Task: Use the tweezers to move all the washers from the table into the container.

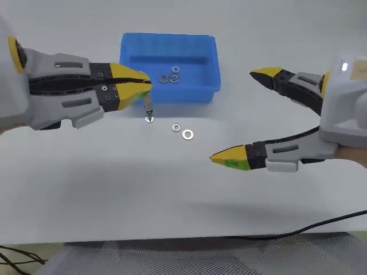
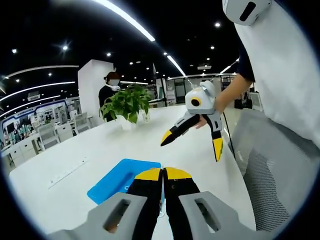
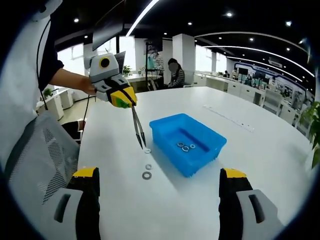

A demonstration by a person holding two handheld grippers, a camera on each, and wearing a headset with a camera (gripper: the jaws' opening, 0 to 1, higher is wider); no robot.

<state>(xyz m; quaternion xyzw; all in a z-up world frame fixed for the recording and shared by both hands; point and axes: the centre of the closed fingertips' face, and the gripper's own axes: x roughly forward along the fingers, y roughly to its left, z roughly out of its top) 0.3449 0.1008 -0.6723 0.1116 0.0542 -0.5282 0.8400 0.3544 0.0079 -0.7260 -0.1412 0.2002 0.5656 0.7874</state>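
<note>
My left gripper (image 1: pixel 144 87) is shut on a pair of metal tweezers (image 1: pixel 148 107) that point down at the white table. Their tips meet the nearest of three loose washers (image 1: pixel 149 119); whether they pinch it I cannot tell. Two more washers (image 1: pixel 176 127) (image 1: pixel 187 134) lie to its right. Behind them stands the blue container (image 1: pixel 172 94), with three washers (image 1: pixel 172 77) inside. My right gripper (image 1: pixel 235 114) hangs open and empty at the right. The right gripper view shows the tweezers (image 3: pixel 137 125), the table washers (image 3: pixel 146 175) and the container (image 3: pixel 190 162).
A black cable (image 1: pixel 298 229) runs along the table's near edge at the right. A mesh chair (image 3: pixel 40 150) stands beside the table. A potted plant (image 2: pixel 127 102) sits at the table's far end, with people seated and standing beyond it.
</note>
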